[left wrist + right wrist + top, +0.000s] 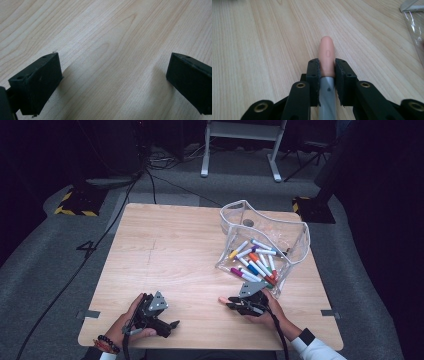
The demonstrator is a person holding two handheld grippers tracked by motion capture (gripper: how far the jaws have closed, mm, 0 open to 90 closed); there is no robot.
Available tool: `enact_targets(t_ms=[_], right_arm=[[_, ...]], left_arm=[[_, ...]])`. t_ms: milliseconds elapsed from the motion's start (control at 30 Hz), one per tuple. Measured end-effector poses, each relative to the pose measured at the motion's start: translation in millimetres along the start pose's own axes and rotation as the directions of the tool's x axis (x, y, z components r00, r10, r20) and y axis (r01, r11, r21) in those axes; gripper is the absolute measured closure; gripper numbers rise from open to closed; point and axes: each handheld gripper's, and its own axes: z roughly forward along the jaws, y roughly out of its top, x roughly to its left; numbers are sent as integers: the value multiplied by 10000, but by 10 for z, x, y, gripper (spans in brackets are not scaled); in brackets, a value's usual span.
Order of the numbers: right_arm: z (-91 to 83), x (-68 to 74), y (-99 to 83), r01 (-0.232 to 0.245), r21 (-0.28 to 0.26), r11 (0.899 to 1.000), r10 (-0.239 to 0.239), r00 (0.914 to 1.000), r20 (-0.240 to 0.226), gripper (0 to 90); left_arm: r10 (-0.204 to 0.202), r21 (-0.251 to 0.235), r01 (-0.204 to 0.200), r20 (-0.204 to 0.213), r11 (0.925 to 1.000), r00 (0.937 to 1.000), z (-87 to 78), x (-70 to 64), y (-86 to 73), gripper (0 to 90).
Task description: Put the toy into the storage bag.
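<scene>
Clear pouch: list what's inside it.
The clear pouch holds a heap of markers with caps of several colours. Markers at the bottom of the heap are covered, so no exact count.

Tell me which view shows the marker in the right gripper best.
The right gripper view: the marker, with a peach cap and grey barrel, sits clamped between the right gripper jaws. In the high view only its peach tip pokes out, small. The left gripper view looks at the bare table.

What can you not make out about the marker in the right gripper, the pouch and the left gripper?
- Marker: in the right gripper view, the right gripper covers its grey barrel; the far end is out of frame.
- Clear pouch: high view, markers' print too small.
- Left gripper: its body is cut off by the bottom edge.
</scene>
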Motion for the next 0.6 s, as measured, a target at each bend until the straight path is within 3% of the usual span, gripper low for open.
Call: enact_targets(t_ms=[200, 600], right_arm=[[-139, -12, -6, 1, -339, 9994, 4, 9999, 137, 749], [-477, -11, 251, 241, -1290, 9914, -163, 9980, 609, 750]], left_arm=[[-2, 9, 2, -5, 10000, 10000, -1, 0, 0, 4], [22, 25, -22, 23, 10000, 10000, 0, 5, 2, 3]])
